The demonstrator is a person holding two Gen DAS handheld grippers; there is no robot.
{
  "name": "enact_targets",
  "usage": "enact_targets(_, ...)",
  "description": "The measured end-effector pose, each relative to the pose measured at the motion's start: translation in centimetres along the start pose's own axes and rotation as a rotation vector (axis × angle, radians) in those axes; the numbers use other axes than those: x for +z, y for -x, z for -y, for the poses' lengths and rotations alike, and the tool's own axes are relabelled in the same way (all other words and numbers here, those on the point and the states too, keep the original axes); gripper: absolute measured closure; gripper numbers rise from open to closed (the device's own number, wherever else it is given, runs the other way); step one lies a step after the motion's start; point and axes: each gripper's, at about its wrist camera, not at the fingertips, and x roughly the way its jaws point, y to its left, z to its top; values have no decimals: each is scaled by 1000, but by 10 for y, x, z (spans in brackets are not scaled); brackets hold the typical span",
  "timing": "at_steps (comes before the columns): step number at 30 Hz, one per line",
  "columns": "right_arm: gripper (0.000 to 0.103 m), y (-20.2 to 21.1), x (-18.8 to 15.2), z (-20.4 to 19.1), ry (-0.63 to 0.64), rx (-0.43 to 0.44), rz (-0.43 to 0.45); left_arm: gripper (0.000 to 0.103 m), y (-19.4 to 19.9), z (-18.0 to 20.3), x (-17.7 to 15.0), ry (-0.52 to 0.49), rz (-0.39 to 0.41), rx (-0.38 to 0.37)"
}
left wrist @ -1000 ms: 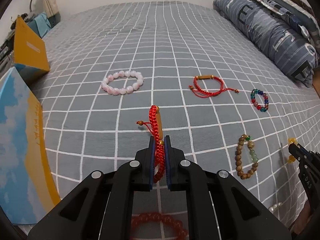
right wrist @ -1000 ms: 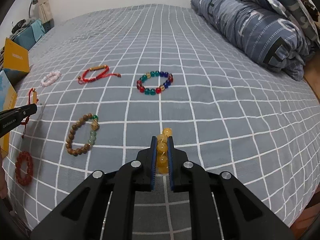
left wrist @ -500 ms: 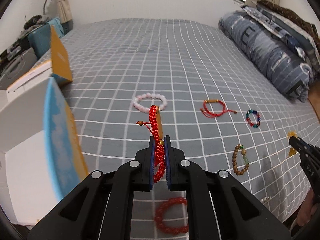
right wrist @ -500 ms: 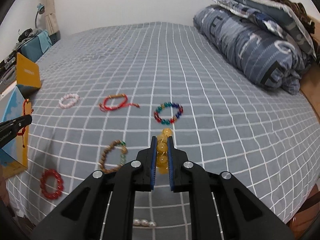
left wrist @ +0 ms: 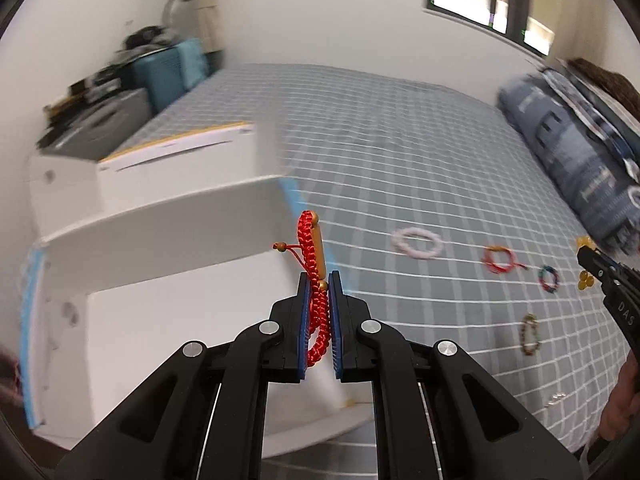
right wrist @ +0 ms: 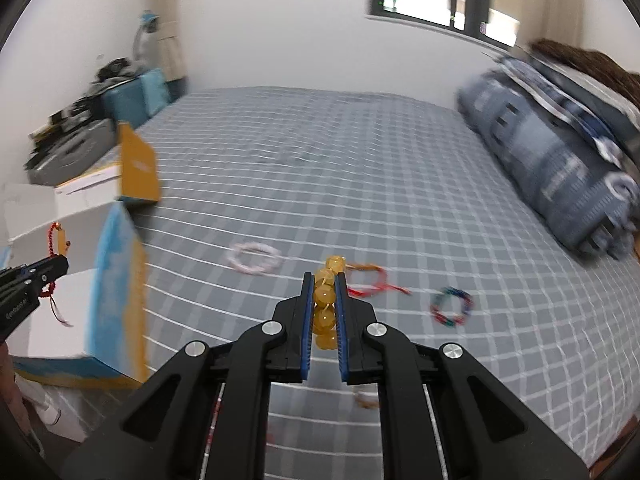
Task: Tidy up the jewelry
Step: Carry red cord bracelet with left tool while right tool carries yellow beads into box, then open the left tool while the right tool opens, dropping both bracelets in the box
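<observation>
My left gripper (left wrist: 318, 280) is shut on a red braided bracelet (left wrist: 311, 252) with a gold tube, held up over the open white box (left wrist: 172, 312). It also shows in the right wrist view (right wrist: 56, 264) at the far left, above the box (right wrist: 60, 320). My right gripper (right wrist: 323, 280) is shut on a yellow bead bracelet (right wrist: 325, 300), held above the bed. A pink bead bracelet (right wrist: 254, 258), a red cord bracelet (right wrist: 370, 282), a multicolour bead bracelet (right wrist: 452, 306) and a wooden bead bracelet (left wrist: 530, 334) lie on the grey checked bedspread (right wrist: 360, 184).
The box has blue and yellow outer walls (right wrist: 116, 292) and a raised yellow flap (right wrist: 138, 174). Rolled blue bedding (right wrist: 560, 168) lies along the right. A cluttered stand with a blue bag (right wrist: 132, 100) is at the left. A pearl piece (left wrist: 558, 398) lies near the bed's front.
Both grippers have risen and swung left with their bracelets. The left gripper has moved from beside the box to over its open white inside.
</observation>
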Motion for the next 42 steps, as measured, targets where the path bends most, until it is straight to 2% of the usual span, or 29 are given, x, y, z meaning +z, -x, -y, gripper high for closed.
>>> enact_targets(10,94,-12,22,-149,159,188,1,95,17,-118,-13,143,-17,115)
enact_targets(18,94,-35,8,-228,245,271,-78,95,11,-173,-39,215,-84,165)
enact_targets(25,94,-70,-16,-266,297,285,-204,95,-13,-195,-65,266,-184,163)
enact_targets(32,94,-89,-27,-277,296,255,-341,95,-19,-196,-71,259,-237,185)
enact_targets(39,94,-95,-30,-279,300,252,-384,94,-26,-194,-69,257,-258,205)
enact_targets(42,93,-95,-30,-278,305,253,-387,91,-26,-194,-69,259,-258,207)
